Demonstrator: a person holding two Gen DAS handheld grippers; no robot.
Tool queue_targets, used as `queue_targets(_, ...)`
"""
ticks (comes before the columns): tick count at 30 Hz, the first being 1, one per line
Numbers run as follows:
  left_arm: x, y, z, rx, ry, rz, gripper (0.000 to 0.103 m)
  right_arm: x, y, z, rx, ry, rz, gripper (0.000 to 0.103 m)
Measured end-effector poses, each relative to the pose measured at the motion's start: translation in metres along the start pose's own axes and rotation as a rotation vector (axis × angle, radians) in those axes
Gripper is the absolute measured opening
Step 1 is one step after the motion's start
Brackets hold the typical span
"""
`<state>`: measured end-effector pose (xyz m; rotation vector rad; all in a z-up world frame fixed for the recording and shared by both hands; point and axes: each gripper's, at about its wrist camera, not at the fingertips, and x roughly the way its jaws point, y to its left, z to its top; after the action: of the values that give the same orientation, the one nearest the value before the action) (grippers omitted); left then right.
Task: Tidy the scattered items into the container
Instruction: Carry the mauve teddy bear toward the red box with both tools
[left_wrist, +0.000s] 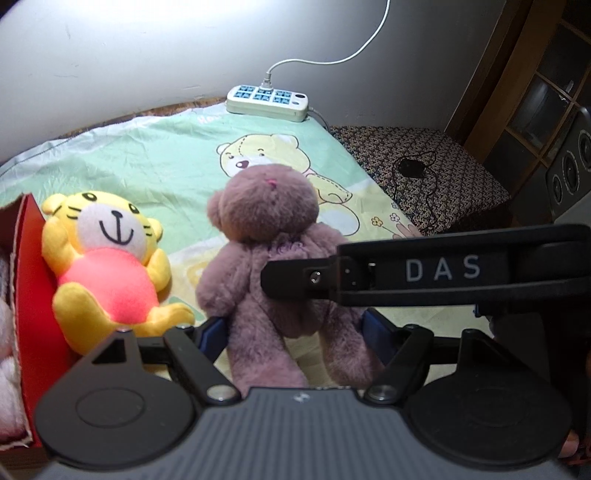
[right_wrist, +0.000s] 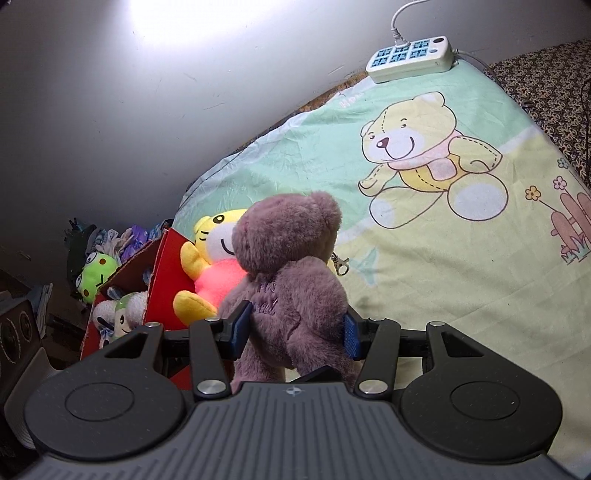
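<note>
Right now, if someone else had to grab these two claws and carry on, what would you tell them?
Left claw: shut on the purple teddy bear, low on its body.
Right claw: shut on the same bear's middle.
Yellow tiger plush leans against the red box, outside it.
Box already holds some plush toys.
Left to do: put the bear in the box, then the tiger.

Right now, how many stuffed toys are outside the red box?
2: the purple bear gripped by both claws, and the yellow tiger leaning on the red box. More toys sit inside; some may be hidden.
</note>
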<state>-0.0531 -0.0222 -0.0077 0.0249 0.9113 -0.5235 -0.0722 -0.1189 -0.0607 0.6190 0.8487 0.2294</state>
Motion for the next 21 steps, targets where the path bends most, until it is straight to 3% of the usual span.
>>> queue_targets(21,-0.091,0.095,0.012,0.001,-0.124,0.004,0.076,0.027,0.124,-0.003,-0.069,-0.130,0.008,0.052)
